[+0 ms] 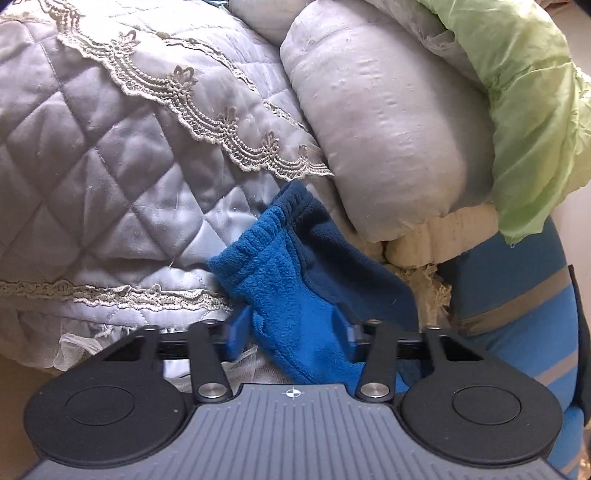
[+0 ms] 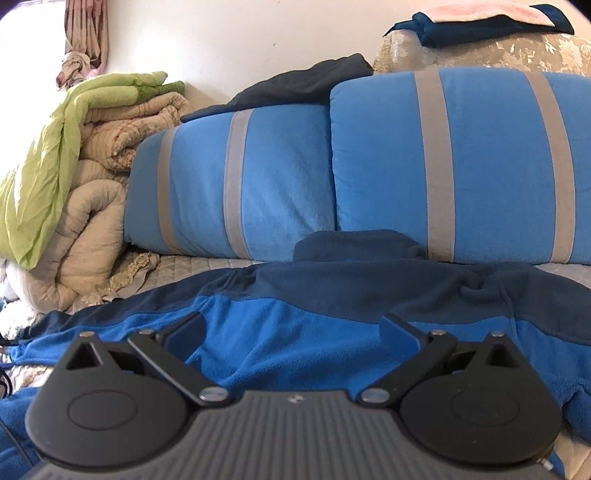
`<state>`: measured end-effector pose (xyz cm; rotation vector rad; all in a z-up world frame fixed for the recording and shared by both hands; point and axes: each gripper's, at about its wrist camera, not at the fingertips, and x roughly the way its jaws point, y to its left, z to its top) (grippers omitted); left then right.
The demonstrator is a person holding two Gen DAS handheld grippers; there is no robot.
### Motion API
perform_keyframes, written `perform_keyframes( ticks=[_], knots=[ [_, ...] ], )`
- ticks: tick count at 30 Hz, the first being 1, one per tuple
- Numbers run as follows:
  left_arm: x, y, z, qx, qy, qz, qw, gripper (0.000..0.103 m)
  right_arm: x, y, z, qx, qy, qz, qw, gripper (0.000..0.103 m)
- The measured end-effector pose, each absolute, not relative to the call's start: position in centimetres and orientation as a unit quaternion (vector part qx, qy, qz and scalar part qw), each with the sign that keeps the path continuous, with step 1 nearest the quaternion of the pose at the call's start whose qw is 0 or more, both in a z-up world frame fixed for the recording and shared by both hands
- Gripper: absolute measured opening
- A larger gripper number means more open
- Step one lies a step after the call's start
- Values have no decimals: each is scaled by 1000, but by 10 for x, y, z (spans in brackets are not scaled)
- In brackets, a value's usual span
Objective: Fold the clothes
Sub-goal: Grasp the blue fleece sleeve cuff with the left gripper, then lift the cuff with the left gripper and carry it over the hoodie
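Left wrist view: left gripper (image 1: 291,332) pinching a blue fleece garment (image 1: 295,295) by its sleeve, both blue fingers (image 1: 236,332) pressed against the cloth, the ribbed cuff (image 1: 266,225) pointing up and away with a darker navy panel along its right side. Beyond and to the left, a grey quilted bedspread (image 1: 110,166) edged with beige lace trim (image 1: 207,114). Further right, a rolled pale grey duvet (image 1: 380,133) with a light green sheet (image 1: 524,110) draped over it. At far right, a blue cushion with grey stripes (image 1: 517,295), partly cut off by the frame edge. Right wrist view: right gripper (image 2: 291,332) spread wide — jaws well apart, nothing between them — hovering just above the same fleece garment (image 2: 295,317), which lies stretched out flat across the quilted surface, bright blue nearest the camera and navy across the far part, collar bunched against the cushions. Behind it, two blue striped cushions (image 2: 461,158) side by side, with a dark garment (image 2: 303,85) lying on top of the left one. At left, a stack of folded beige quilts (image 2: 92,177) with the green sheet (image 2: 44,166) over it, and a knotted curtain (image 2: 81,44) against the white wall. Top right, a dark blue folded item (image 2: 480,26) resting on a patterned beige sofa back (image 2: 517,55).
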<state>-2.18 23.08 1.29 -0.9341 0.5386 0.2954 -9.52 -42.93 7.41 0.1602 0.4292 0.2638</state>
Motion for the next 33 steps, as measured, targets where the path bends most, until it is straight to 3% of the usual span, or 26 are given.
perform_keyframes(
  ticks=[2,4,22,33],
  knots=[
    [-23,232,15,-440,251,154,849,12,-95,-428,74,74,213,131,965,103],
    [-28,232,19,-445,237,175,846,10,-95,-428,73,72,214,132,965,103],
    [-19,125,133,-152,199,190,949,9,-89,-416,64,32,244,118,962,103],
    [-2,40,194,-67,170,113,977,8,-86,-411,58,14,265,115,957,103]
  ],
)
